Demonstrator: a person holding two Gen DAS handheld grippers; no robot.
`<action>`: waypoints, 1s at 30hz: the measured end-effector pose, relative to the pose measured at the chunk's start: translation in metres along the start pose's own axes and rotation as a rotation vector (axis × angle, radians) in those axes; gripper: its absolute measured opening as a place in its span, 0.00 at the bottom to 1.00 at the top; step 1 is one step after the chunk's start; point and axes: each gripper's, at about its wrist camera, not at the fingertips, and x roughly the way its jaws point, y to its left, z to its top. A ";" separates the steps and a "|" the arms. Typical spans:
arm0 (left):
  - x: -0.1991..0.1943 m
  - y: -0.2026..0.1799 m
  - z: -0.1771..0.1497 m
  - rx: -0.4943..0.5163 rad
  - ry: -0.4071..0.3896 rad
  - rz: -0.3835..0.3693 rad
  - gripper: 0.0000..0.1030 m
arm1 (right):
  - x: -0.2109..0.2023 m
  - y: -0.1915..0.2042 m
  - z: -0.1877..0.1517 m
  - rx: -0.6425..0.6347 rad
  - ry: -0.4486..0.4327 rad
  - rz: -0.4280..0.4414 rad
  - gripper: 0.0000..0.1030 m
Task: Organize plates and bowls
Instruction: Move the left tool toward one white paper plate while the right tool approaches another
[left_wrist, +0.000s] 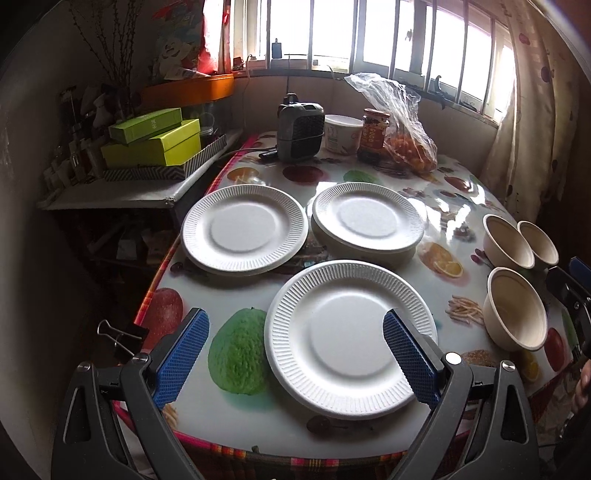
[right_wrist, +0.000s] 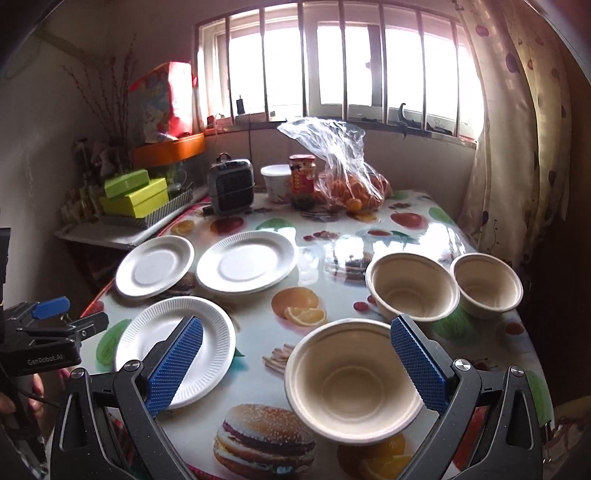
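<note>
Three white paper plates lie on the fruit-print table: a near plate (left_wrist: 351, 338) (right_wrist: 173, 343), a far left plate (left_wrist: 244, 229) (right_wrist: 155, 271) and a far right plate (left_wrist: 367, 218) (right_wrist: 245, 266). Three beige paper bowls stand to the right: a near bowl (right_wrist: 352, 376) (left_wrist: 515, 308) and two behind, the left one (right_wrist: 412, 286) (left_wrist: 508, 240) and the right one (right_wrist: 485, 284) (left_wrist: 537, 242). My left gripper (left_wrist: 295, 354) is open above the near plate's left part. My right gripper (right_wrist: 295, 362) is open, its right pad over the near bowl's rim, holding nothing.
At the table's back stand a small grey heater (left_wrist: 299, 131), a white tub (left_wrist: 341, 134), a jar (left_wrist: 375, 134) and a plastic bag of oranges (left_wrist: 406, 140). Green boxes (left_wrist: 155, 142) sit on a side shelf at left. A curtain (right_wrist: 517, 147) hangs at right. A binder clip (left_wrist: 122, 338) grips the table's edge.
</note>
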 end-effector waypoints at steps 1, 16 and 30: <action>0.003 0.000 0.006 0.005 0.004 -0.002 0.93 | 0.003 0.000 0.007 -0.007 0.005 -0.004 1.00; 0.062 0.013 0.096 -0.016 0.048 -0.065 0.92 | 0.084 -0.007 0.089 -0.020 0.124 0.035 1.00; 0.139 0.002 0.137 -0.060 0.183 -0.161 0.74 | 0.189 -0.024 0.118 -0.014 0.323 0.072 0.92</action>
